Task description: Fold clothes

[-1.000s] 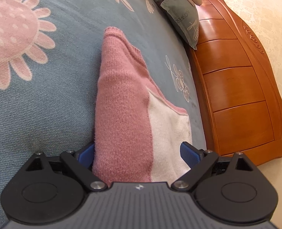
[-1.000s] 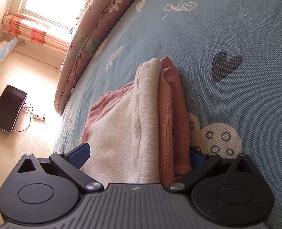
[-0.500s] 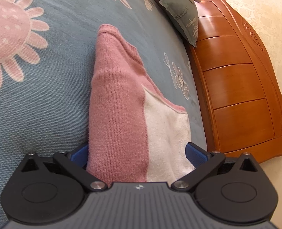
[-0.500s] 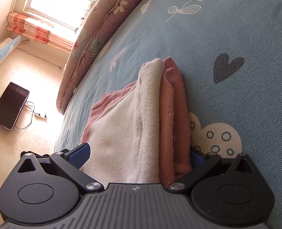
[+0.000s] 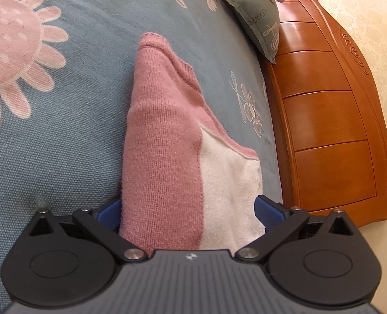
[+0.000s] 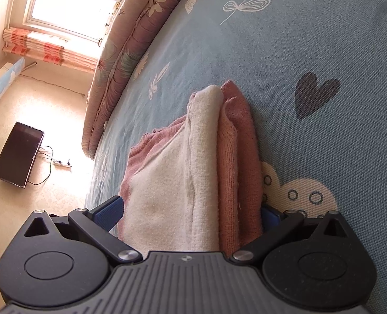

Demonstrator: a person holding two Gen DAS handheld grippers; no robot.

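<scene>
Left tool (image 5: 188,213) & right tool (image 6: 190,210): jaws wide, straddling the folded pink/white sweater (image 5: 167,144), centre frame on the bed (image 5: 62,144); clamped or not, can't tell. Looks near-finished; fits squaring up or release.

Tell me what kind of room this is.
Most likely a bedroom: a bedspread covers a wide bed with a wooden headboard, a pillow leans against it, and a rolled quilt lies along the edge.
</scene>
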